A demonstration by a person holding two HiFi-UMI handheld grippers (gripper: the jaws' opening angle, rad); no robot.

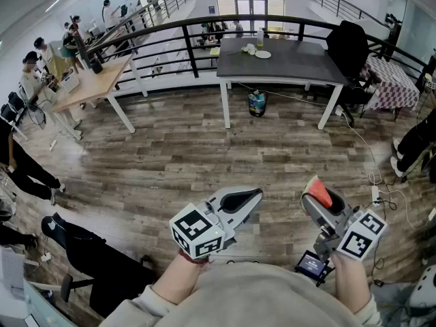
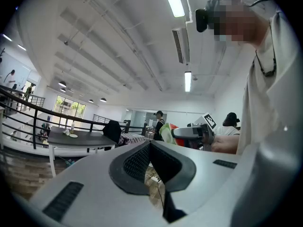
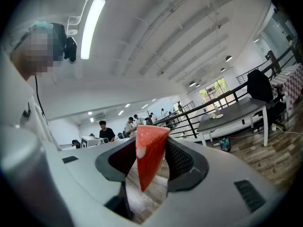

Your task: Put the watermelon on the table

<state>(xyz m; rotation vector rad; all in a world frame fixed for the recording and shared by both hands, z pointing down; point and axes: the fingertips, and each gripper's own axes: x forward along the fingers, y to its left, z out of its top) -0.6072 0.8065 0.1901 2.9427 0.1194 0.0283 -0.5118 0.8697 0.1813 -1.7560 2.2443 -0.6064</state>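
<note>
Right gripper (image 3: 150, 148) clamps red watermelon wedge (image 3: 148, 161) between ribbed black pads (image 3: 180, 159)

watermelon slice (image 3: 149, 160): one
grippers: two, left gripper (image 1: 253, 197) and right gripper (image 1: 319, 203)
marker cubes (image 1: 197, 231): two, one per gripper
tables: three, grey table (image 1: 300, 61), wooden table (image 1: 99, 77), checked-cloth table (image 1: 395, 80)
plate (image 1: 263, 54): one

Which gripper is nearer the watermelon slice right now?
Right. The right gripper clamps the watermelon between its jaws; the left gripper, shut and empty, hangs apart to its left.
</note>
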